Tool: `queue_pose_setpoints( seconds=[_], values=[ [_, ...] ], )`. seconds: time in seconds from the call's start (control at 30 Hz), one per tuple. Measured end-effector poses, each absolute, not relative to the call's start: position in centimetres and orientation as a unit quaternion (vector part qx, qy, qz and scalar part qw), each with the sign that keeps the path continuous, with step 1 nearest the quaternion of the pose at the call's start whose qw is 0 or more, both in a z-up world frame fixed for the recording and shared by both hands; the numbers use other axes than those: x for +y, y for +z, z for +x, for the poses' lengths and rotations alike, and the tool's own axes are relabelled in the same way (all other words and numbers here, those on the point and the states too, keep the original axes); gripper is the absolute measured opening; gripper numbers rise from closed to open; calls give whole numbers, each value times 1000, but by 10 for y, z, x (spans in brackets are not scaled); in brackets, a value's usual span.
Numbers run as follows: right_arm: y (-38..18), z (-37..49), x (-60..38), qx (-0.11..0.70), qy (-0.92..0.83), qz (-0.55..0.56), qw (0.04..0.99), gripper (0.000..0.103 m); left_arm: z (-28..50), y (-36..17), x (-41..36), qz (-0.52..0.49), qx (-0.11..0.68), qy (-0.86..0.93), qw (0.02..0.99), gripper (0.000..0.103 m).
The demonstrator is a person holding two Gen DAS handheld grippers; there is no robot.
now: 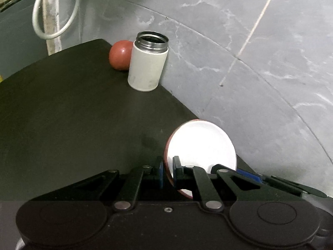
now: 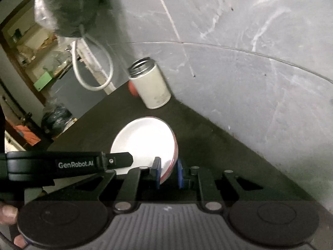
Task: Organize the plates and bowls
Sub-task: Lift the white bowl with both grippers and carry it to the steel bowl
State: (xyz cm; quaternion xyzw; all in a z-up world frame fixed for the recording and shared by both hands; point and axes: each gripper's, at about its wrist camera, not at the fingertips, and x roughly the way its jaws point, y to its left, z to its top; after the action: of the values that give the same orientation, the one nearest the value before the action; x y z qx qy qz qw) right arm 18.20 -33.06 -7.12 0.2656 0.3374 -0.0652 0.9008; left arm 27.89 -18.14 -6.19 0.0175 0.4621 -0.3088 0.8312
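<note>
A white plate (image 1: 201,143) (image 2: 143,139) with a red outer side is tilted above the right part of the dark table (image 1: 62,104) (image 2: 208,145). My left gripper (image 1: 168,173) is shut on its near left rim, one blue pad on each face. My right gripper (image 2: 168,173) straddles the opposite rim: the left pad lies on the white inside, and a dark gap separates the red outside from the right pad. In the left wrist view the right gripper (image 1: 235,170) reaches in from the right. One of the left gripper's fingers (image 2: 118,160) crosses the right wrist view.
An open white canister (image 1: 147,66) (image 2: 152,87) stands at the table's far edge with a red ball (image 1: 119,55) (image 2: 132,88) behind it. A grey marbled wall (image 1: 249,62) runs close along the right. A white cable loop (image 1: 41,20) hangs at the far left. A hand (image 2: 8,212) shows at the lower left.
</note>
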Motion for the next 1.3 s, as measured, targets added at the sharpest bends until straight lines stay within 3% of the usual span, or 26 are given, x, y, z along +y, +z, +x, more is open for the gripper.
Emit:
queue_pose_setpoints(
  seconds=[0.67, 1.3],
  values=[
    [-38, 100, -296, 334, -35, 229, 913, 18, 204, -37, -130, -21, 443, -328, 834, 9],
    [-45, 60, -287, 407, 2, 229, 884, 18, 160, -49, -106, -34, 504, -320, 801, 11]
  ],
)
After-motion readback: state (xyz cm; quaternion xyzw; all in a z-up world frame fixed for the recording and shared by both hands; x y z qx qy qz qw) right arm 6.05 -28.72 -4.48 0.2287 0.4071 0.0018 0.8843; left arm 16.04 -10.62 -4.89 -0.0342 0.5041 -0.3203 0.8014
